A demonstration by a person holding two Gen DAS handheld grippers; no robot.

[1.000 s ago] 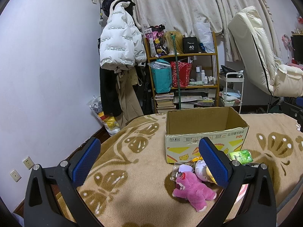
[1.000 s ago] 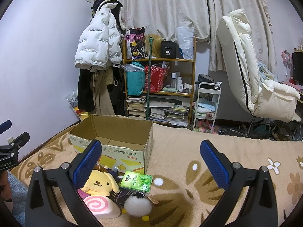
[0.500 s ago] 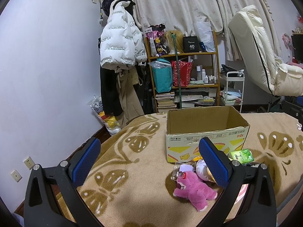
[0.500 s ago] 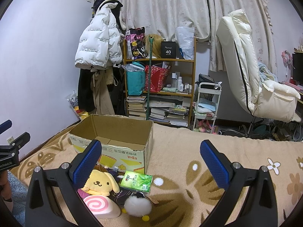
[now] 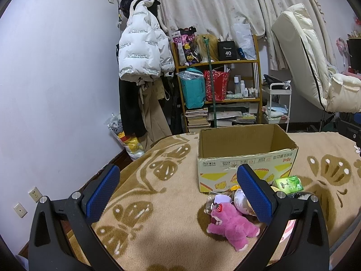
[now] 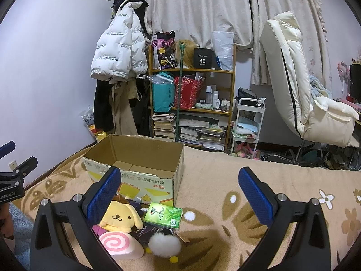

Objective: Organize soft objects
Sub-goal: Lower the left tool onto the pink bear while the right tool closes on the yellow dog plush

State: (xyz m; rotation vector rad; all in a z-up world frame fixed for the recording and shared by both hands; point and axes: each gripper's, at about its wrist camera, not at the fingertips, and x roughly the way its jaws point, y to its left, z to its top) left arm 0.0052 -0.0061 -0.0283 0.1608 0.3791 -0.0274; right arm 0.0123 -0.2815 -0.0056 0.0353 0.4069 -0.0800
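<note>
We hold both grippers above the blanket, nothing picked yet. The left gripper (image 5: 178, 189) has its jaws spread wide and empty; the right gripper (image 6: 180, 192) likewise. Nearest us lies the heap of soft things: the pink bear (image 5: 232, 224), the yellow dog toy (image 6: 120, 215), the swirl cushion (image 6: 119, 245), the white pompom (image 6: 164, 245) and the green tissue pack (image 6: 163, 214). Just behind stands the open cardboard box (image 6: 140, 169), apparently empty. Next, we judge, 1 gripper must drop onto a toy and close.
</note>
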